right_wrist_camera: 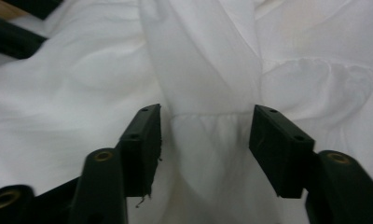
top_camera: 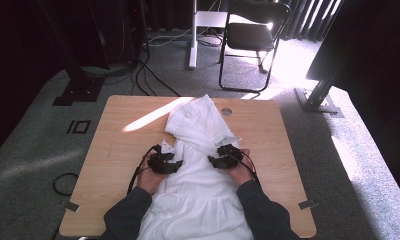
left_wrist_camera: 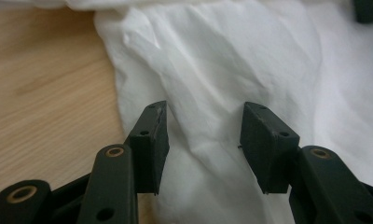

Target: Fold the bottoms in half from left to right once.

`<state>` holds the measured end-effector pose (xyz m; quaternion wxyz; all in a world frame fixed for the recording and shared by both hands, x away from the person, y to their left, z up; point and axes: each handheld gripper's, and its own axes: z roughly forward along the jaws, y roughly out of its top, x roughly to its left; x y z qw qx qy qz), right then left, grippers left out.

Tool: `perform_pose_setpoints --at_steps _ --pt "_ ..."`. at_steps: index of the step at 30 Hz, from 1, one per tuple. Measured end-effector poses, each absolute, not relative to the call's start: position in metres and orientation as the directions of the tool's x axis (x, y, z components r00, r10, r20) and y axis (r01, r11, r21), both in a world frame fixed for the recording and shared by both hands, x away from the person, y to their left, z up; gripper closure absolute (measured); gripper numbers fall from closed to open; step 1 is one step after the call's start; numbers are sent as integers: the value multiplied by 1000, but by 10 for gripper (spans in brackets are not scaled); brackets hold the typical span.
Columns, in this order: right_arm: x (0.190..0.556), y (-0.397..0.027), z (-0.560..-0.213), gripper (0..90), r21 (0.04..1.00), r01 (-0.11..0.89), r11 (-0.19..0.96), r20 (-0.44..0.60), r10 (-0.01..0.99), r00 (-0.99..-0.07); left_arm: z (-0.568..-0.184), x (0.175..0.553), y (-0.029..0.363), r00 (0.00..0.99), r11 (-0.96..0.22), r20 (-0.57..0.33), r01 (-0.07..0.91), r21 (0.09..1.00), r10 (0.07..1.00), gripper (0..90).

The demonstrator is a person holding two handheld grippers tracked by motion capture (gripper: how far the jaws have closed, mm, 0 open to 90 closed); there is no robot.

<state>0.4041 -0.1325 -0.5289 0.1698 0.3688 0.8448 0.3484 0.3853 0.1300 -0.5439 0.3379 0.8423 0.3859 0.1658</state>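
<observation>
White garment point(top_camera: 200, 165), no legible label or writing, spread from surface point(top_camera: 118, 145) centre to near edge; left tool point(top_camera: 169, 162) and right tool point(top_camera: 217, 156) both agape over cloth, gripping nothing.

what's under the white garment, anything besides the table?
The white garment lies straight on the wooden table, bare wood showing around it. Both grippers, left gripper and right gripper, rest on top. Whatever the cloth covers cannot be seen.
</observation>
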Motion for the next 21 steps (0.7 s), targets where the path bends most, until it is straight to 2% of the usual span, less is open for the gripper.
perform_pose_setpoints --at_steps 1,2,3,4,5,6,7,8,10,11,12,14,17,18,21 --pt "404 -132 -529 482 714 505 485 -30 742 -670 -544 385 130 647 -474 19 538 697 762 524" --pt "414 -136 -530 697 705 523 478 -32 759 -650 -547 385 130 645 -474 16 543 693 764 524" --pt "414 -136 -530 697 705 523 478 -32 759 -650 -547 385 130 645 -474 16 543 693 764 525" --pt "420 -152 -523 817 742 545 390 15 803 -595 -547 384 132 642 -464 5 547 697 766 527" --pt "420 -152 -523 817 742 545 390 15 803 -595 -547 384 132 642 -464 5 547 697 766 529" --pt "422 -175 -511 853 791 527 311 -2 863 -505 -547 383 132 638 -460 6 550 697 770 531" --pt "422 -175 -511 853 791 527 311 -2 863 -505 -547 383 132 638 -460 6 550 697 770 532" --pt "430 -203 -514 867 791 562 243 16 909 -416 -547 383 132 638 -463 9 550 695 770 535" --pt "438 -219 -526 865 755 625 199 73 921 -382 -548 383 132 639 -462 8 548 697 769 535" --pt "438 -219 -526 865 755 625 199 73 921 -382 -548 383 132 639 -462 8 548 697 769 534" --pt "441 -225 -543 852 718 663 210 79 923 -377 -548 383 133 642 -464 9 544 698 767 534" --pt "440 -225 -553 835 721 661 207 87 920 -383 -547 383 133 644 -466 2 552 692 765 533" --pt "439 -226 -554 815 724 663 189 108 919 -380 -544 385 134 646 -479 7 559 677 763 500" --pt "439 -225 -553 772 719 663 207 92 918 -387 -538 388 135 633 -464 16 549 696 774 486" --pt "440 -224 -551 736 714 663 225 77 916 -393 -528 395 138 622 -421 -8 540 729 783 460"
